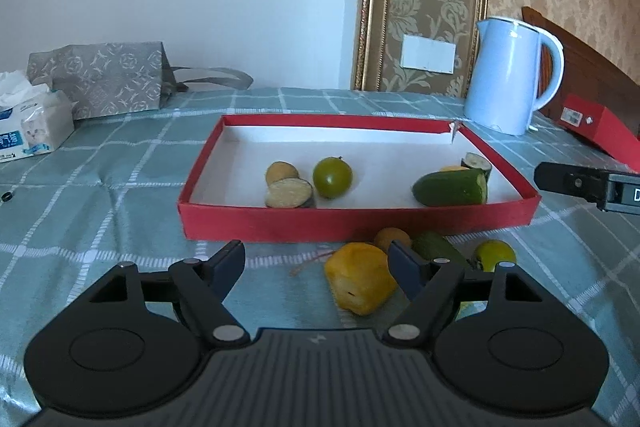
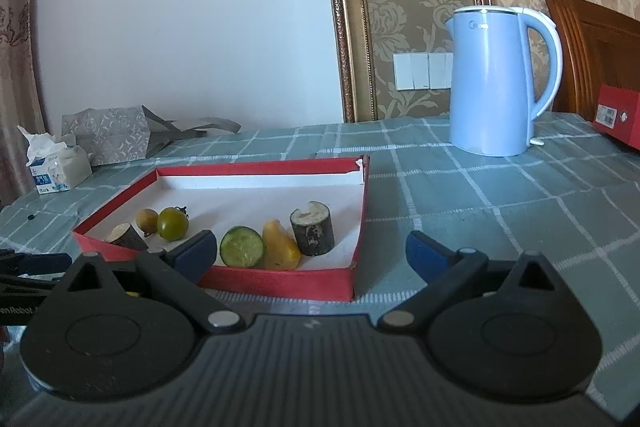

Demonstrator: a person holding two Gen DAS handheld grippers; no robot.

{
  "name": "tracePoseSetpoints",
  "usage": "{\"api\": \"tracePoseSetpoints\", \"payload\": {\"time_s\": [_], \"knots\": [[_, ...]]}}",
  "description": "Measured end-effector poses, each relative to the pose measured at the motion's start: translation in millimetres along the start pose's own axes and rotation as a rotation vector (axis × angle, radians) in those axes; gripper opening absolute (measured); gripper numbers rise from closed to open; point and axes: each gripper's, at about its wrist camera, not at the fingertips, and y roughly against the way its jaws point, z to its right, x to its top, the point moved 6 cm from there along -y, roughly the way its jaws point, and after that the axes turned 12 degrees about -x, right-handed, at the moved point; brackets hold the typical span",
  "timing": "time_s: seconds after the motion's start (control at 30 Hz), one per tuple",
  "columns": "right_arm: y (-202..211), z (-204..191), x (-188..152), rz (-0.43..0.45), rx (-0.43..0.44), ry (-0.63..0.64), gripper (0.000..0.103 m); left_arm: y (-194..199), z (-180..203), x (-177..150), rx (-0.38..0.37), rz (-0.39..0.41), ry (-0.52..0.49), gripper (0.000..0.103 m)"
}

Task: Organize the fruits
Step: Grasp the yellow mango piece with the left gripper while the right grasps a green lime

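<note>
My left gripper fingers wide, empty; yellow chunk just inside right finger, may roll if nudged. Right gripper fingers wide, empty; could clip red box wall, probably.

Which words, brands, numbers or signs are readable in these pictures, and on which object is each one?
"enRobot", cut off at the picture edge: on the left gripper.
"D", cut off: on the right gripper.
Kettle: a brand mark near the top, too blurred to read.
Tissue pack: blue print, too blurred to read.
Red case: a white sticker, too small to read.
</note>
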Motion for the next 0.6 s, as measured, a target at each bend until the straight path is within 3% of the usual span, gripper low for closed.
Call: {"api": "tracePoseSetpoints", "payload": {"time_s": [0.6], "knots": [[1, -3, -1, -0.005, 0.008, 0.007, 0.103, -19, 6, -10, 0.025, -0.088, 0.02, 0.075]]}}
